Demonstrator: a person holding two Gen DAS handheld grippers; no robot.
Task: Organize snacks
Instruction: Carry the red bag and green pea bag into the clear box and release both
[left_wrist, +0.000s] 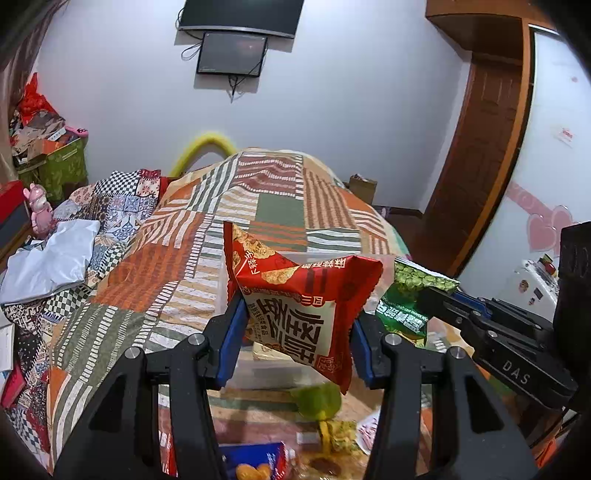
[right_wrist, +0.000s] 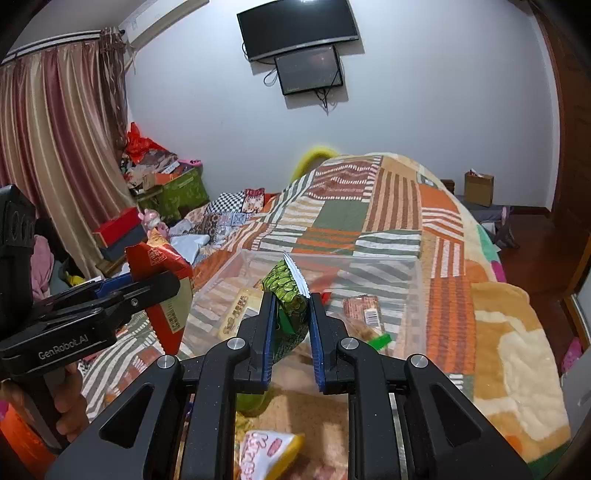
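Observation:
My left gripper (left_wrist: 297, 314) is shut on a red snack packet (left_wrist: 299, 306) and holds it above the near edge of a clear plastic bin (right_wrist: 413, 291) on the bed. My right gripper (right_wrist: 291, 306) is shut on a green pea snack packet (right_wrist: 290, 291) and holds it over the bin's near side. The green packet (left_wrist: 410, 295) and the right gripper (left_wrist: 436, 299) also show at the right of the left wrist view. The red packet (right_wrist: 162, 273) and the left gripper (right_wrist: 147, 291) show at the left of the right wrist view. Several snack packets (right_wrist: 362, 310) lie inside the bin.
Loose snacks lie on the bed in front of the bin: a blue packet (left_wrist: 255, 461), a green one (left_wrist: 317, 400) and a white-yellow one (right_wrist: 266, 454). A patchwork blanket (left_wrist: 258, 199) covers the bed. Boxes and clutter (right_wrist: 166, 184) stand at the left wall.

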